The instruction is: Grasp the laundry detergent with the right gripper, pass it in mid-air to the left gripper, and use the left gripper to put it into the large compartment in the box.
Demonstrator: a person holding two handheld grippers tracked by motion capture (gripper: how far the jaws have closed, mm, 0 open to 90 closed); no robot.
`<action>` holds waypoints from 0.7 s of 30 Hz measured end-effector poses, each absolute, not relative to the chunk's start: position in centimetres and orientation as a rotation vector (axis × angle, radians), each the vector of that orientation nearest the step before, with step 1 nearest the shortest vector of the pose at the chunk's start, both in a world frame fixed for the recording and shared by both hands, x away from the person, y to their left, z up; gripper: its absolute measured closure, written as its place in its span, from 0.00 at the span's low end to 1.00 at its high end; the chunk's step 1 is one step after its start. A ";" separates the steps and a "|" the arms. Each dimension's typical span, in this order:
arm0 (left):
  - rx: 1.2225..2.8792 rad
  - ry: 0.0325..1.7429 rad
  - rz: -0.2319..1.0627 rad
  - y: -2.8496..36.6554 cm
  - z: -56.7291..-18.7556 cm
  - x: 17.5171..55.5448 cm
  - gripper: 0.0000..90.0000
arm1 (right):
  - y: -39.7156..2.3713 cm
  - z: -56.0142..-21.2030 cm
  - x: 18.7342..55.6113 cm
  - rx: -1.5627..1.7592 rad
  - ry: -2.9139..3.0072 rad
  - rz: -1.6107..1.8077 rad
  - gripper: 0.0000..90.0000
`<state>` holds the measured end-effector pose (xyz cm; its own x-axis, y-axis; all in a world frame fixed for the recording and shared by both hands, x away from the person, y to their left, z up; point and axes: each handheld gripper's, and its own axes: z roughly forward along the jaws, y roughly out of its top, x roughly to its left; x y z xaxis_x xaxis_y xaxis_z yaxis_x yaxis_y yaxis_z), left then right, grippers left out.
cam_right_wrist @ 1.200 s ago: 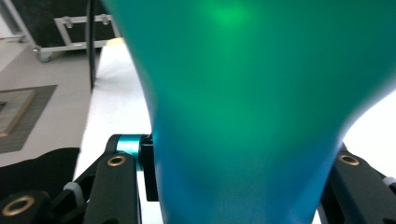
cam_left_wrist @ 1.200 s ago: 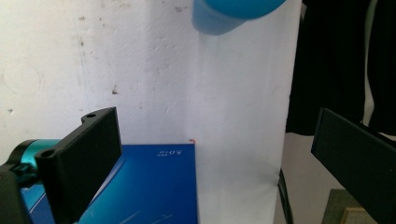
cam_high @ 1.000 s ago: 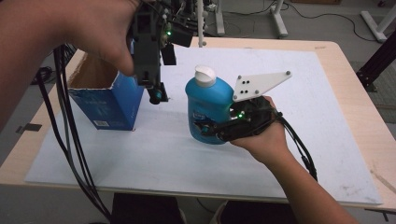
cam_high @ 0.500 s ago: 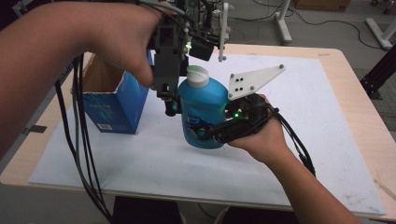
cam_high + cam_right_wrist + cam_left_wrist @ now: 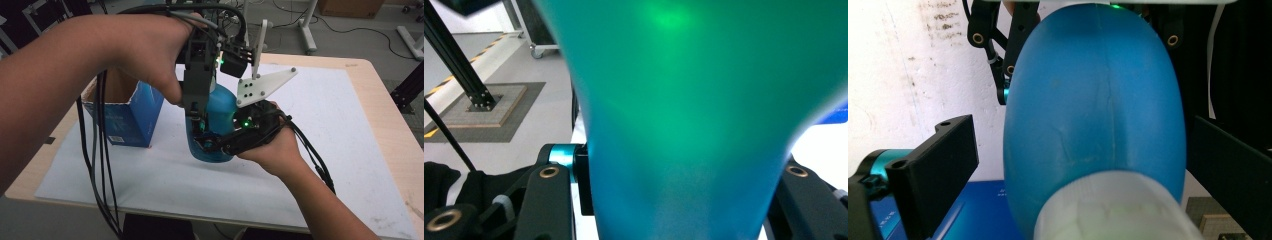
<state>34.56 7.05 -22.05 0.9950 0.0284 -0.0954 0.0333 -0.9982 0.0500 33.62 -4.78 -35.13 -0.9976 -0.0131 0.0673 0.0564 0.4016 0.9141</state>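
You're in a lab or workshop: wheeled equipment stands [image 5: 306, 30], black aluminium framing [image 5: 459, 65], hazard-striped floor tape [image 5: 469, 70], cables on bare flooring

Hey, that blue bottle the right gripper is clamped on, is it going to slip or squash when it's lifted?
The blue bottle looks like smooth, glossy plastic, so it may slide a little in the right gripper, which clamps its lower body. Its rounded walls probably flex under pressure. If it is full, it could feel heavy for its size and lean at the white cap.

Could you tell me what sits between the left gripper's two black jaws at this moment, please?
The white cap and upper body of the blue bottle sit between the left gripper jaws, as the left gripper view shows.
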 end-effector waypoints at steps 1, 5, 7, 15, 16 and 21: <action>3.090 0.051 -0.146 7.0 -22.1 34.6 0.02 | -4.8 -35.2 33.6 -0.044 -2.572 -1.684 0.50; 3.102 0.059 -0.154 6.8 -22.2 34.5 0.02 | -4.8 -35.2 33.7 -0.034 -2.568 -1.678 0.50; 3.104 0.060 -0.152 6.8 -22.1 34.5 0.03 | -4.8 -35.2 33.8 -0.034 -2.566 -1.679 0.50; 3.093 0.075 -0.152 6.6 -21.8 34.6 0.13 | -4.8 -35.3 33.8 -0.041 -2.562 -1.677 0.50; 3.096 0.073 -0.153 6.6 -21.9 34.6 0.13 | -4.8 -35.3 33.8 -0.043 -2.559 -1.678 0.50; 3.106 0.072 -0.131 6.6 -22.0 34.6 0.13 | -4.9 -35.3 34.0 -0.044 -2.553 -1.688 0.50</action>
<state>34.61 6.62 -22.01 0.9954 0.0446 -0.0850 0.0474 -0.9984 0.0303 33.95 -4.92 -35.30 -0.9963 -0.0207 0.0828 0.0681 0.3927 0.9171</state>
